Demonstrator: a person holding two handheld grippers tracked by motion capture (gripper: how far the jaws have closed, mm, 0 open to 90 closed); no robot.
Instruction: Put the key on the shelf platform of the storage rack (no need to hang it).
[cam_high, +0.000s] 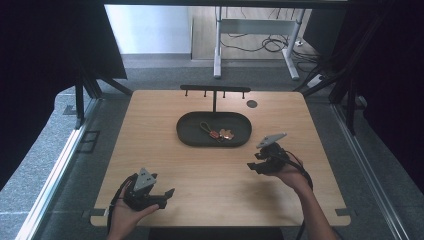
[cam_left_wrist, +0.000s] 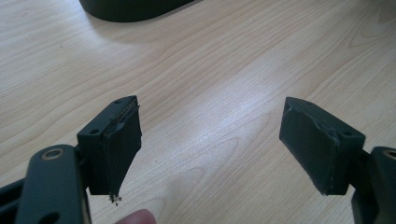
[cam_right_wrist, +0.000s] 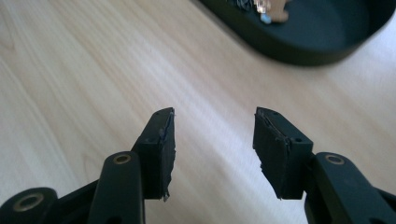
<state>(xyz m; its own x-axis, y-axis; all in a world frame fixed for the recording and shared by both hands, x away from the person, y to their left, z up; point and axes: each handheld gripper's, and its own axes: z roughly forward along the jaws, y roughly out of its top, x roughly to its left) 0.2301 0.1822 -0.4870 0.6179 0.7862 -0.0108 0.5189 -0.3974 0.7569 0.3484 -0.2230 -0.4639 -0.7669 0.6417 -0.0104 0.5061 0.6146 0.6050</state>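
Keys (cam_high: 216, 133) on a small ring lie in the dark oval tray (cam_high: 187, 135), at about eleven o'clock from our right gripper (cam_high: 255, 165) and well apart from it. We see that gripper's jaws spread with bare wood between them; in the right gripper view the tray's rim (cam_right_wrist: 299, 51) sits at one o'clock. Our left gripper (cam_high: 167, 195) rests near the front edge of the table (cam_high: 210, 175), jaws spread wide and holding nothing; the tray lies at one o'clock from it. We count one tray, one bunch and one black rack (cam_high: 215, 90) behind it. We can read no writing.
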